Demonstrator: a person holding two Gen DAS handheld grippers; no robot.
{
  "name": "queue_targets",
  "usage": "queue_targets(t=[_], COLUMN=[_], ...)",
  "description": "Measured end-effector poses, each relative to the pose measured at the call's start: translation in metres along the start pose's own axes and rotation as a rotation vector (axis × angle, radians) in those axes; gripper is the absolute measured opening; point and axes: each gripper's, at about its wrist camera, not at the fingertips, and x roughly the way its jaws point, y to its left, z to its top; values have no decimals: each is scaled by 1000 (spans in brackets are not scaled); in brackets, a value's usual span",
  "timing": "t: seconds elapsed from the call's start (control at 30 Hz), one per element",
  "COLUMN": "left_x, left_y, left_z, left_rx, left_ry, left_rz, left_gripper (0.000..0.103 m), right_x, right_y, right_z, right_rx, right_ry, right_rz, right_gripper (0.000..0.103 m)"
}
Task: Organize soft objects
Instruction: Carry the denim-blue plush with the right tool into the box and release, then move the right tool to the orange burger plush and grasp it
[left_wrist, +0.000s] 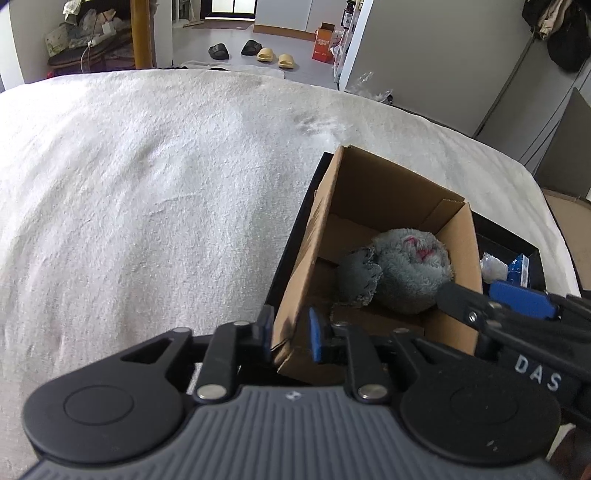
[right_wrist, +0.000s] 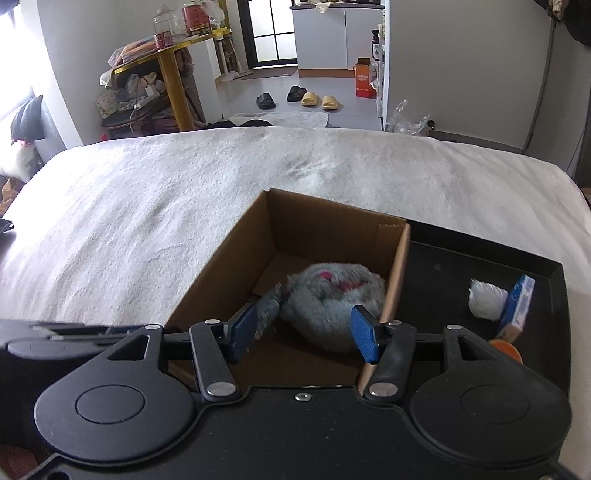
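Fingers of your right gripper (right_wrist: 304, 332) stood spread above the grey plush toy (right_wrist: 332, 302) inside the cardboard box (right_wrist: 321, 218); your left gripper (left_wrist: 290, 332) seemingly pinched the box wall. Soft, light; grasp its bulk.

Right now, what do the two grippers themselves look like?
Both match: black linkage arms with silver pivot bolts, round black hubs, flat blue finger pads. The left gripper has a ribbed grey body; the right gripper has a black body, and "DAS" lettering shows on it in the left view.
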Motion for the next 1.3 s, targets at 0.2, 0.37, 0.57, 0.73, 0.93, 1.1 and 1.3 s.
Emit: queue_targets(t=[0.2, 0.37, 0.57, 0.73, 0.93, 1.1, 1.3], left_x=[-7, -8, -6, 0, 7, 17, 34], left_y=[-10, -20, -32, -42, -59, -69, -74], left_z=[-2, -1, -1, 2, 5, 9, 14], left_rx=[20, 48, 83, 107, 164, 177, 185], left_ry=[-25, -28, -32, -22, -17, -10, -6], left_rz=[50, 70, 105, 134, 161, 183, 249], left_gripper=[68, 78, 79, 85, 87, 87, 88], right_x=[-10, -17, -20, -16, -6, 7, 25], right_y=[-16, -38, -68, -94, -119, -133, -146], right_z=[-10, -17, -28, -39, -48, -59, -69], right_rx=[27, 66, 113, 159, 216, 226, 233], right_ry=[-4, -19, -48, -56, -83, -78, -45], right_rz=[-7, -30, -80, -129, -180, -196, -203], right_gripper=[56, 59, 72, 80, 90, 93, 93])
